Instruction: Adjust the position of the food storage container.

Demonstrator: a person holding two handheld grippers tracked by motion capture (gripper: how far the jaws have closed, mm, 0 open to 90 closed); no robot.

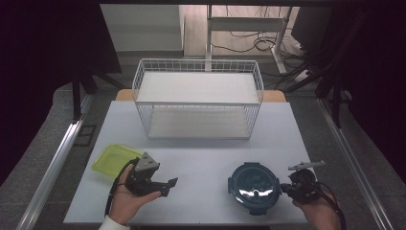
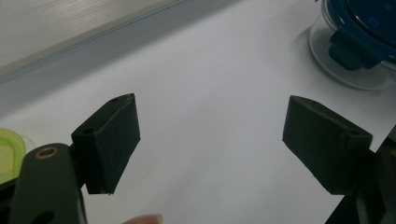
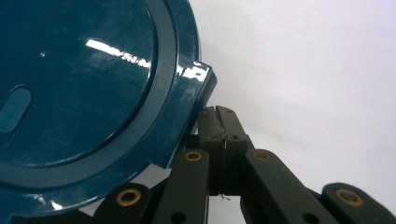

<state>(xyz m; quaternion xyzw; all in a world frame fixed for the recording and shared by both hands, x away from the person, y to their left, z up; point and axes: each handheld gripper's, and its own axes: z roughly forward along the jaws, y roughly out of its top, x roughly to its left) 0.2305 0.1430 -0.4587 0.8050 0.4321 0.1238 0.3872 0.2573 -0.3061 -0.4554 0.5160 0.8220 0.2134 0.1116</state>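
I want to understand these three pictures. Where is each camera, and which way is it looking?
High view: sits above the person's side, looking forward and down on the table, the wire basket and the green lid; both hands show, with the left gripper and the right gripper.
Left gripper view: rides the left gripper, looking along its open jaws across the table.
Right gripper view: rides the right gripper, jaws shut beside the round blue-lidded container.
Shared: all three show that container.
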